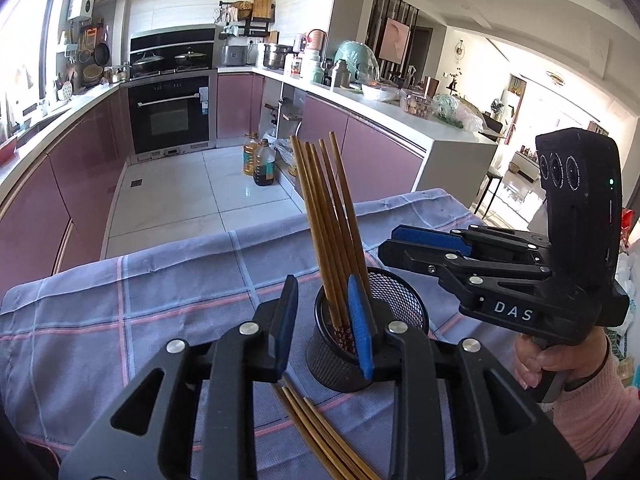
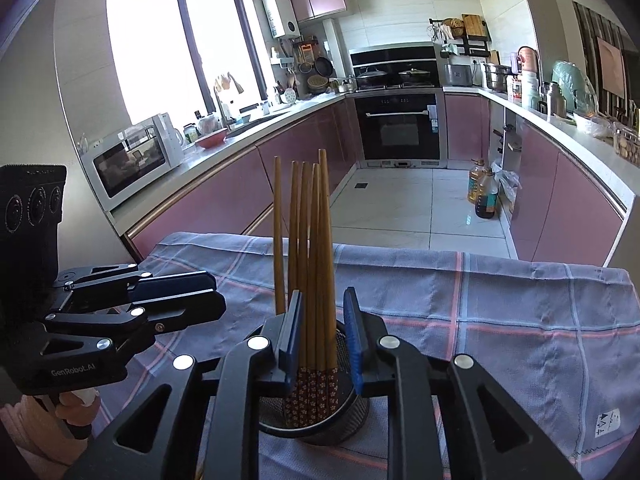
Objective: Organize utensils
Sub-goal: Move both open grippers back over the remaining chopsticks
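On the checked cloth: mesh cup holds upright chopsticks; loose chopsticks lie beside it. Left gripper partly open, empty. Right gripper partly open, straddling the standing sticks, not pinching. Sticks look light, stiff, smooth; pinch mid-shaft.

Daylit, sharp, heavy fisheye.
Window blown out white; glare on floor tiles; corners vignette black; straight edges bow outward.
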Demonstrator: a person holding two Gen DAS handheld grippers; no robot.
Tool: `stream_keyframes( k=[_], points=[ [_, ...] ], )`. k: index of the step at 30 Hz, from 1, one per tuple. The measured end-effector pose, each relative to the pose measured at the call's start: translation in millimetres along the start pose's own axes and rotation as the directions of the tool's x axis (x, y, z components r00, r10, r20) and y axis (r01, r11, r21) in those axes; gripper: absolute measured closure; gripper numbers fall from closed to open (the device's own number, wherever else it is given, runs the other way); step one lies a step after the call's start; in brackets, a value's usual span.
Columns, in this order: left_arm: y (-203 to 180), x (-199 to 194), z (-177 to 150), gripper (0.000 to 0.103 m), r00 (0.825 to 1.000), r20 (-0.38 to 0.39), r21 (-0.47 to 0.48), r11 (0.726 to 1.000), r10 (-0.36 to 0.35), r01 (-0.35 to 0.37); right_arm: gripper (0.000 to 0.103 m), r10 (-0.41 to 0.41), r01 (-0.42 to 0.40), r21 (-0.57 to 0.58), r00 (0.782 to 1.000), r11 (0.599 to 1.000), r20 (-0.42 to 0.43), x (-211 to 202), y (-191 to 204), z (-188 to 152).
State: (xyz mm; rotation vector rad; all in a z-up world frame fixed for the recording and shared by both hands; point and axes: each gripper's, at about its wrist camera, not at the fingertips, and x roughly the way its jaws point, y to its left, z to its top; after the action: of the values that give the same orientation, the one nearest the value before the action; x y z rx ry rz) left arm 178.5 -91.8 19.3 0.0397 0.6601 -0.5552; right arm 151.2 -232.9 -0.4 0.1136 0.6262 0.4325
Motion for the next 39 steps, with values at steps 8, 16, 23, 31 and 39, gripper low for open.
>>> stream_keyframes(
  k=[8,16,23,31,39],
  points=[
    [11.2,-35.5,-39.0,0.066,0.999,0.048,-0.001,1.0,0.023,-0.022,0.065,0.084,-0.079,-0.094,0.995,0.992,0.055,-43.6,35.4,-23.8],
    [25.5,-29.5,-92.3,0.064,0.998,-0.058,-0.047,0.998,0.035,-0.038,0.065,0.122,-0.129,-0.121,0.991,0.984,-0.064,-34.2,59.8,-64.5],
    [25.4,-14.2,-132.0,0.064,0.988,-0.151,-0.069,0.997,0.021,-0.031,0.065,0.122,-0.133,-0.038,0.969,0.99,-0.216,-0.3,60.4,-112.8],
    [17.0,1.8,-151.0,0.063,0.978,-0.207,-0.067,0.997,0.024,-0.038,0.065,0.094,-0.105,-0.029,0.961,0.994,-0.261,7.5,61.0,-130.2],
    [15.0,9.3,-158.1,0.063,0.973,-0.228,-0.063,0.997,0.031,-0.047,0.065,0.074,-0.094,-0.058,0.957,0.994,-0.282,12.8,69.6,-136.4]
  ],
)
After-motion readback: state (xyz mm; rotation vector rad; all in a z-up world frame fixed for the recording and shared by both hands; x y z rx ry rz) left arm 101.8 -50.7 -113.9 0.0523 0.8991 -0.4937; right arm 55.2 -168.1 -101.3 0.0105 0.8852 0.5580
